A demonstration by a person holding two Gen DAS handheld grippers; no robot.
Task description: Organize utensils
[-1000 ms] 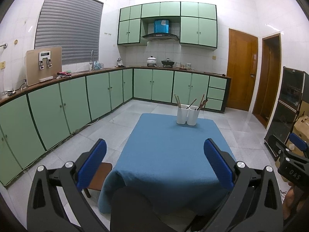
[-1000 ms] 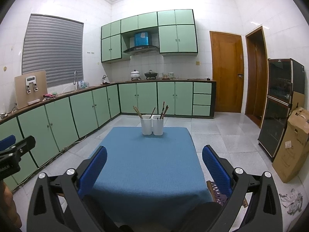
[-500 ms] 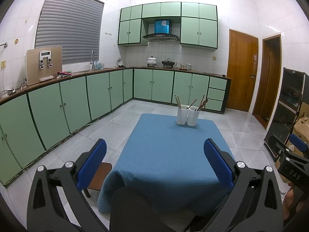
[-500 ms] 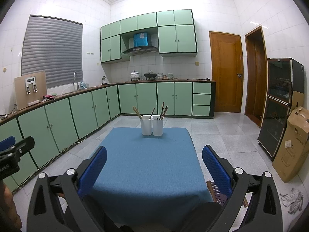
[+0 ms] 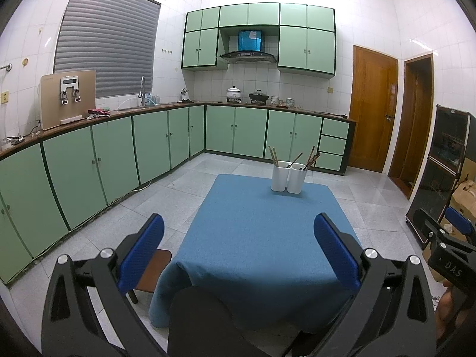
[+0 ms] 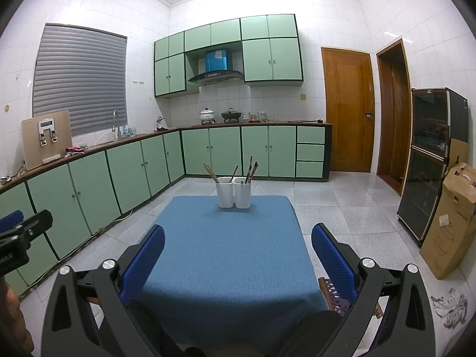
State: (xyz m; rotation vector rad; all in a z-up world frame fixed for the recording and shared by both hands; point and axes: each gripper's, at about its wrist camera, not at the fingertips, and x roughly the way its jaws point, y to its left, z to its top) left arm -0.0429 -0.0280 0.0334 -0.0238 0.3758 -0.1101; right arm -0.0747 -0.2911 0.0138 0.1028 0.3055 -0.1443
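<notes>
The left gripper [image 5: 238,235] is held above the near edge of a table covered by a blue cloth [image 5: 261,238]. Its blue-padded fingers [image 5: 142,247] are spread wide, with nothing between them. The right gripper [image 6: 238,250] is in the same condition: jaws wide apart, empty, over the near part of the cloth.

Two white utensil holders [image 6: 233,192] stand upright at the far end of the table, touching side by side. Wooden chopsticks [image 6: 210,173] lean out of the left holder toward the left. Several darker utensils [image 6: 252,169], possibly more chopsticks, lean out of the right holder; their type cannot be confirmed at this distance. Both grippers are well apart from the holders.

Green base cabinets [image 5: 119,154] run along the left and far walls. A brown stool [image 5: 153,270] stands beside the near left corner of the table. A cardboard box [image 6: 452,223] stands on the floor at right.
</notes>
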